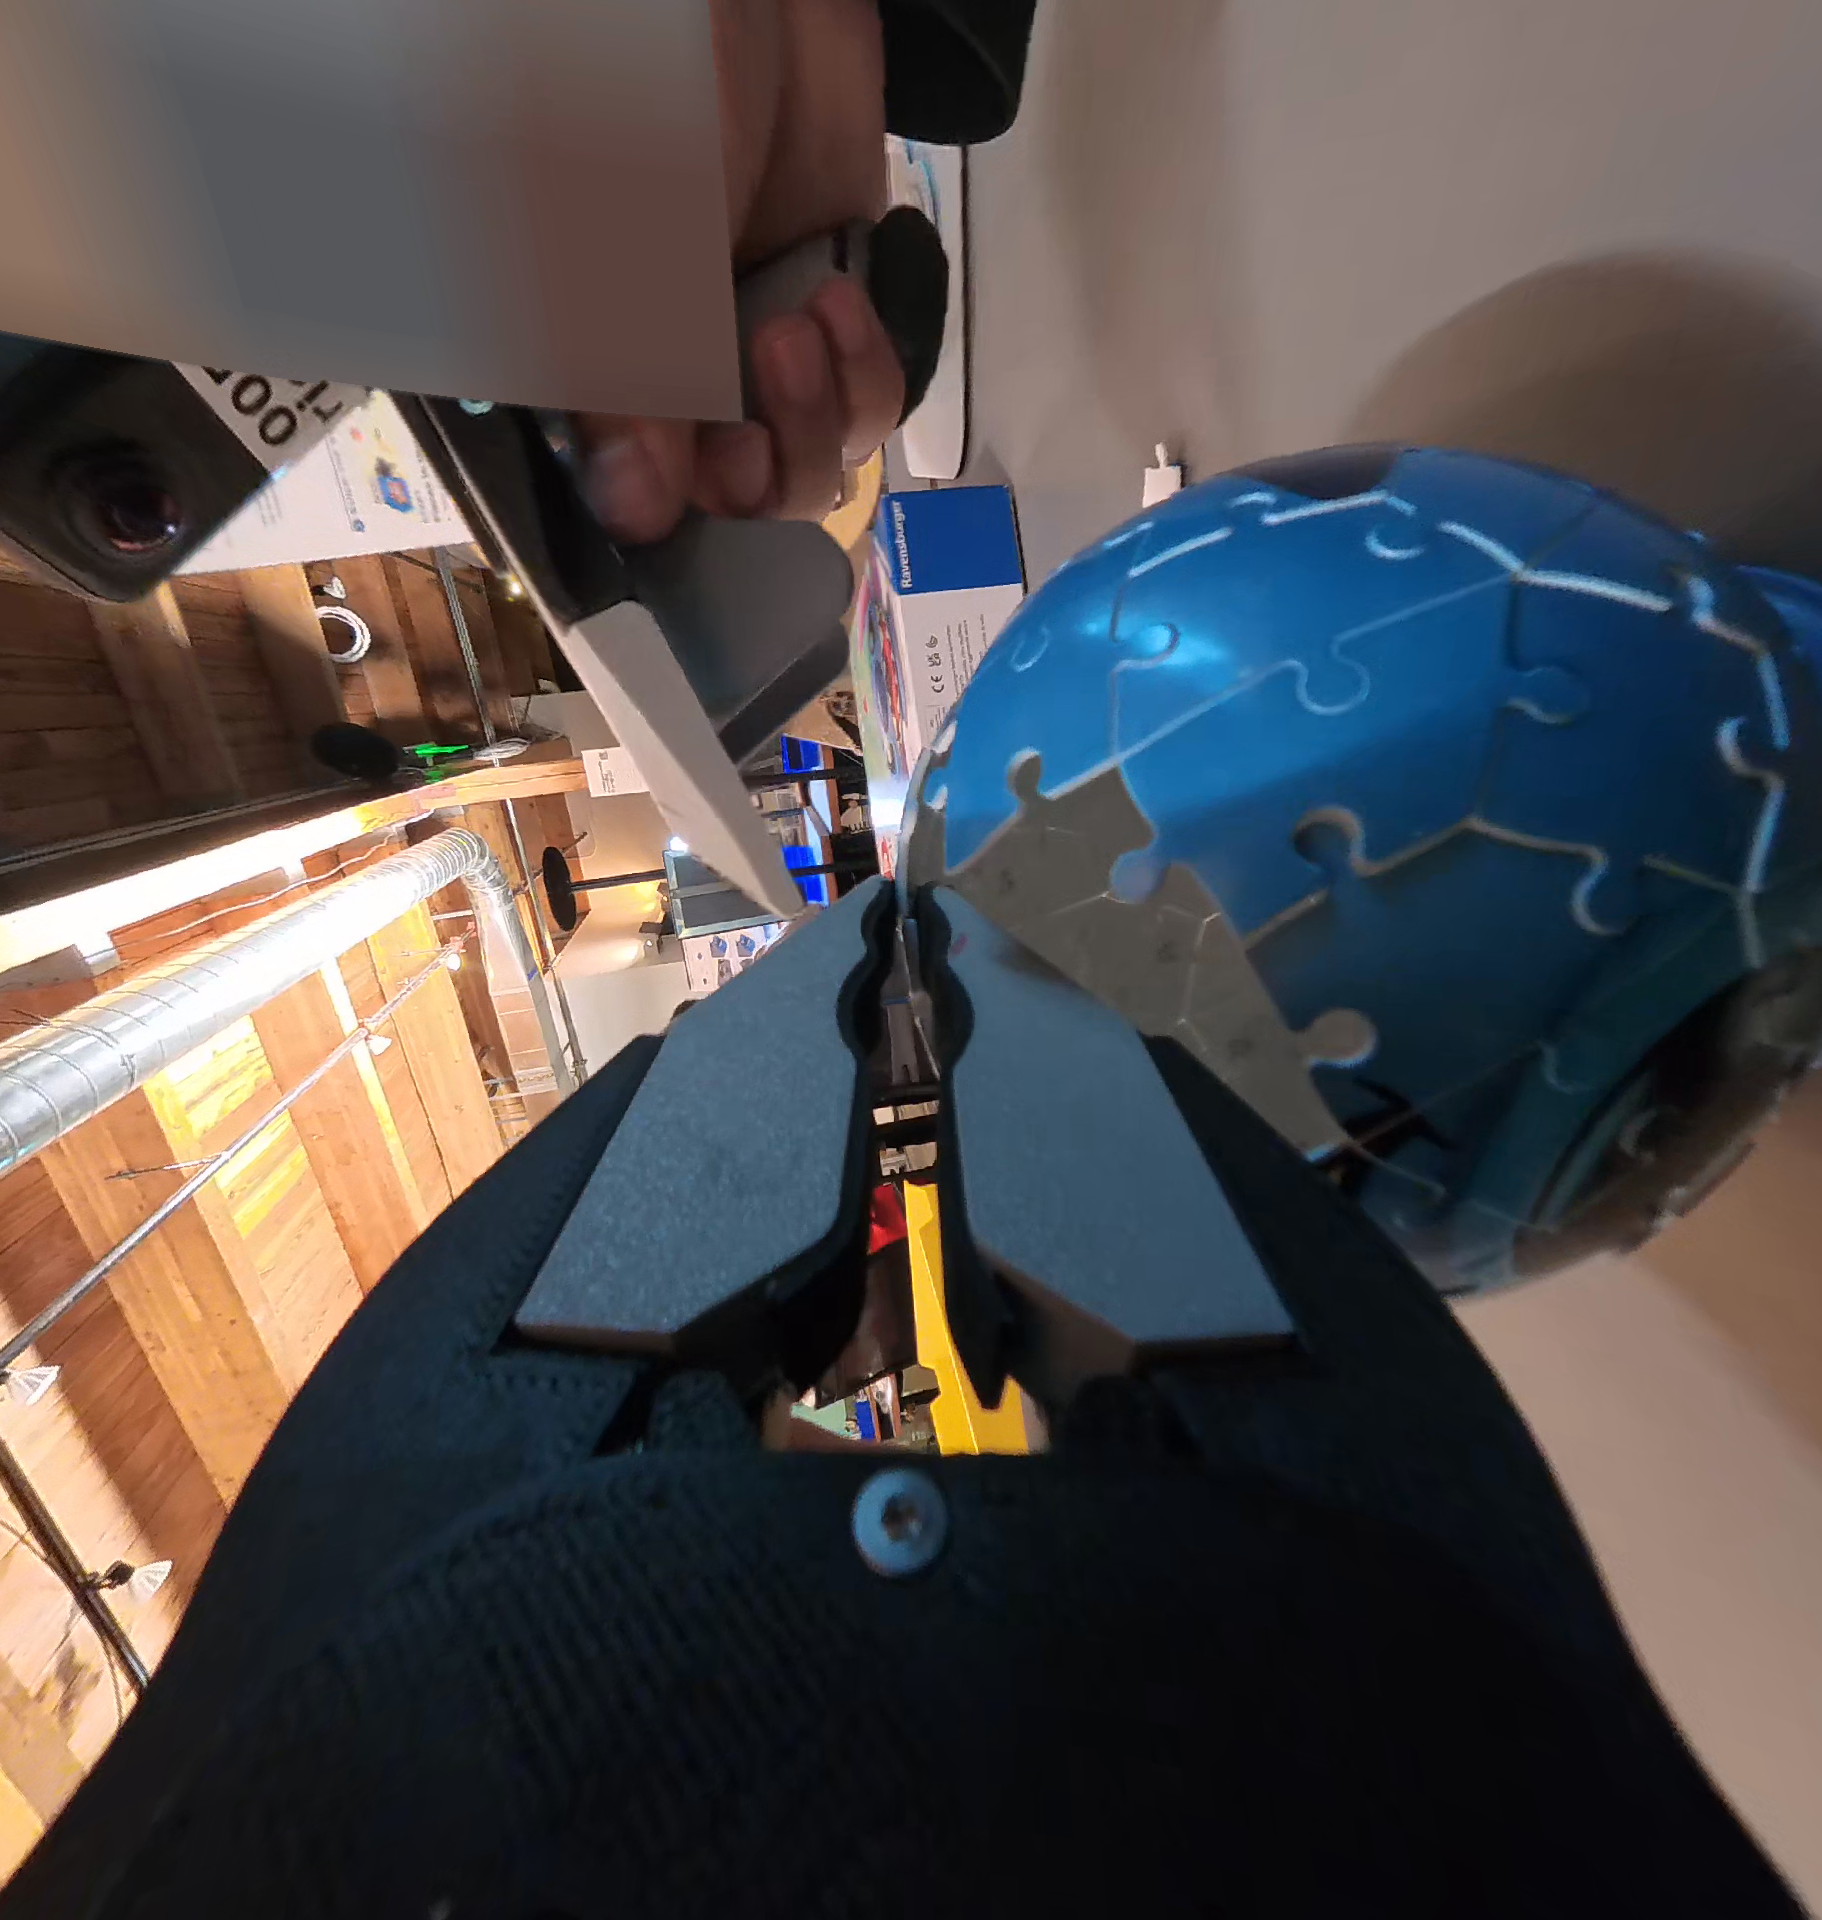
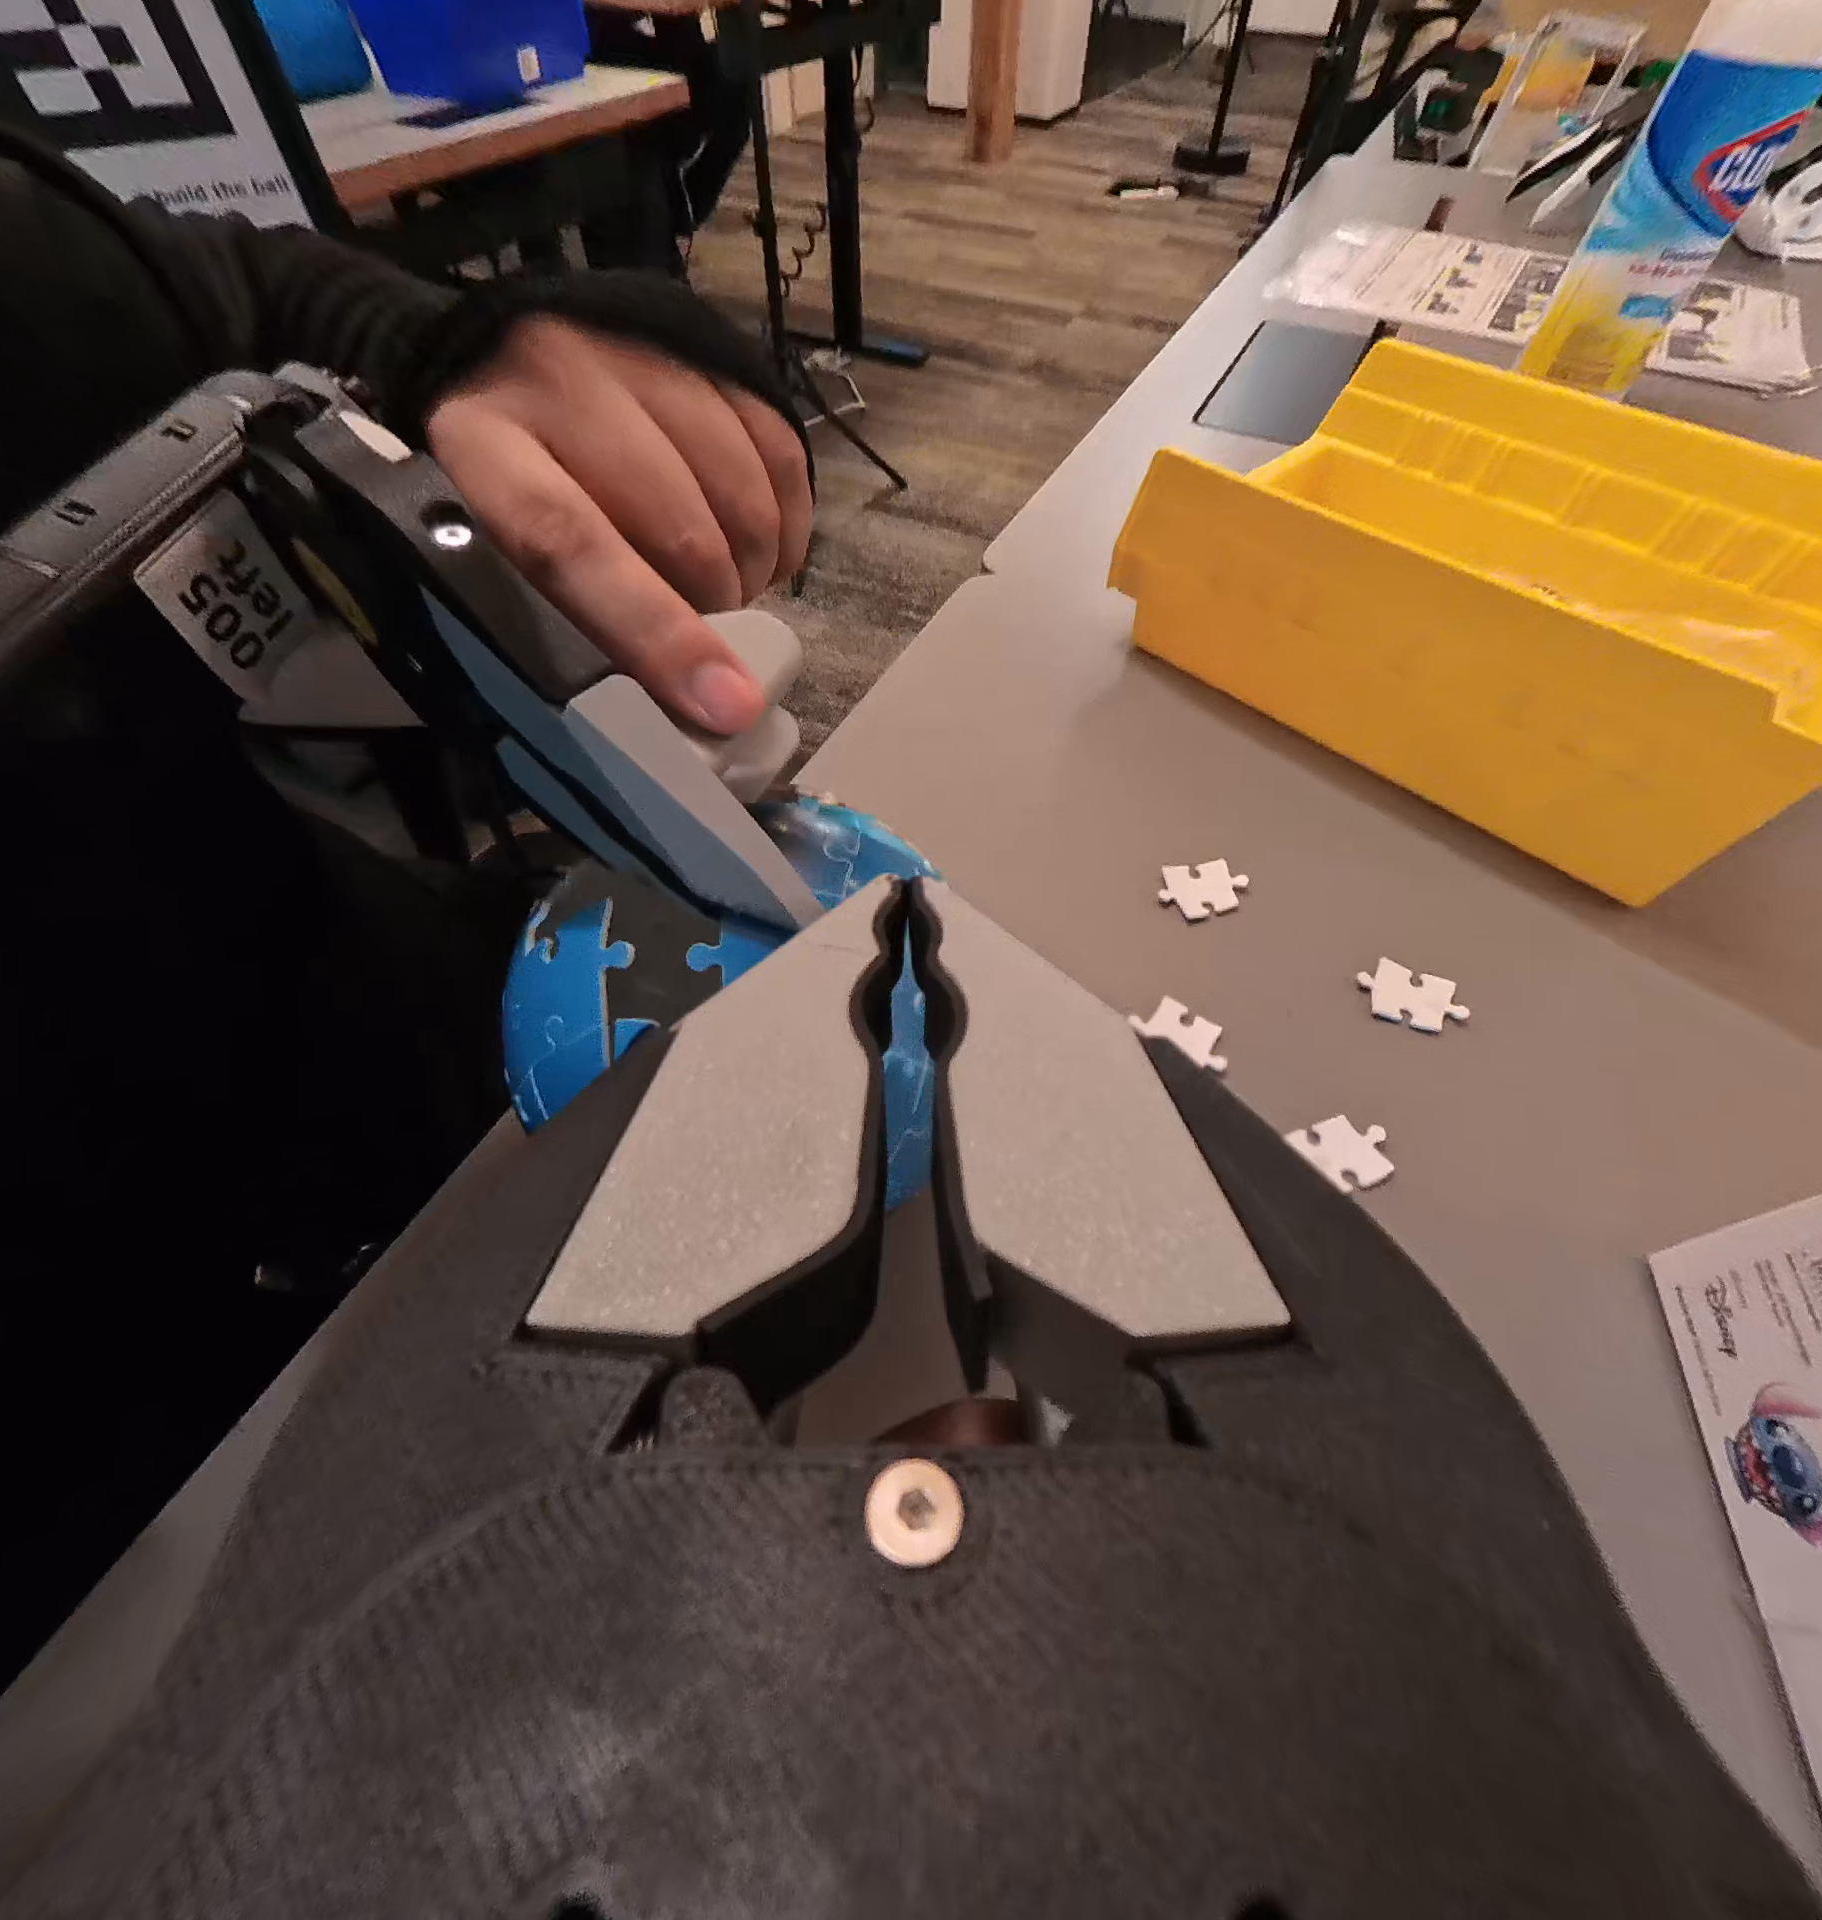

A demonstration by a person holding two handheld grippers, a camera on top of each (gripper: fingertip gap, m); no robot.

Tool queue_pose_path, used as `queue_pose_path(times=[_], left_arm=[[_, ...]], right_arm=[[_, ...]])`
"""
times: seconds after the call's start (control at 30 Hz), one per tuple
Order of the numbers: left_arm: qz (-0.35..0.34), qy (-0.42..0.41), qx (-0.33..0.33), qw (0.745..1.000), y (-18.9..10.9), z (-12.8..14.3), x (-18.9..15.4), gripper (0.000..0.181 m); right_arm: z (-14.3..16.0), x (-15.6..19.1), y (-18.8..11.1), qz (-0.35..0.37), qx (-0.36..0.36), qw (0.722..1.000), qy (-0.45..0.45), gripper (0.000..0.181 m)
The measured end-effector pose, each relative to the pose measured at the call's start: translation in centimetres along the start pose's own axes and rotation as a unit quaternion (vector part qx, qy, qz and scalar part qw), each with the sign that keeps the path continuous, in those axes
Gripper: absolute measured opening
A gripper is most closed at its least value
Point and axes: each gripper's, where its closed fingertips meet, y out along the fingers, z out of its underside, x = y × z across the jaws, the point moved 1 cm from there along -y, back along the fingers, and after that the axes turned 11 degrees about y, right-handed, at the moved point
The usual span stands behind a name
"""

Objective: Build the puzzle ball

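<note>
The blue puzzle ball [image 1: 1426,790] is partly built; a gap in its shell shows the grey inner side [image 1: 1104,914]. My left gripper [image 1: 902,906] is shut, pinching the shell's rim at that gap. The right gripper [image 1: 791,902] comes in from the upper left, and its tip meets my left fingertips. In the right wrist view the ball [image 2: 564,997] lies at the table's near edge, mostly hidden under my right gripper [image 2: 902,891], which is shut with nothing visible between its fingers. The left gripper [image 2: 798,914] rests on the ball's top by the dark opening.
Several loose puzzle pieces [image 2: 1203,888] lie white side up on the grey table [image 2: 1042,748]. A yellow bin [image 2: 1458,665] stands behind them. A printed box [image 2: 1780,1455] lies at the right and a wipes canister [image 2: 1696,177] at the back. The puzzle's box [image 1: 948,582] shows beyond. The tips of both grippers are at nearly the same place.
</note>
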Motion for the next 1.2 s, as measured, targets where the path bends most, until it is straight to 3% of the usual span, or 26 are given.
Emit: queue_pose_path(times=[0.13,0.4,0.6,0.8,0.93,1.03,1.1,1.2], left_arm=[[0.003,0.002,0.0,1.0,0.0,0.0,0.0,0.001],[-0.001,0.005,0.002,1.0,-0.1,0.0,0.0,0.001],[-0.001,0.01,0.004,1.0,-0.1,0.1,0.0,0.001],[-0.003,0.008,0.004,1.0,-0.1,0.1,0.0,0.001],[0.0,0.01,0.005,1.0,-0.1,0.1,0.0,0.001],[-0.004,0.014,0.006,1.0,-0.2,0.1,0.0,0.001],[-0.005,0.013,0.006,1.0,-0.1,0.1,0.0,0.001],[-0.006,0.013,0.006,1.0,-0.1,0.1,0.0,0.001]], right_arm=[[2.2,0.6,1.0,-0.02,0.057,0.998,-0.005,0.0],[0.3,0.1,0.1,0.005,0.01,1.0,-0.017,0.0],[2.0,0.3,1.0,-0.003,0.054,0.998,-0.02,0.0],[-0.2,0.0,-0.1,0.014,-0.004,1.0,-0.023,0.0],[2.2,0.7,1.1,-0.013,0.056,0.998,-0.015,0.0],[1.1,-0.5,0.5,0.029,0.03,0.999,-0.029,0.0],[-0.3,-0.2,-0.2,0.022,-0.007,0.999,-0.029,0.0],[-0.3,-0.2,-0.4,0.022,-0.005,0.999,-0.03,0.0]])
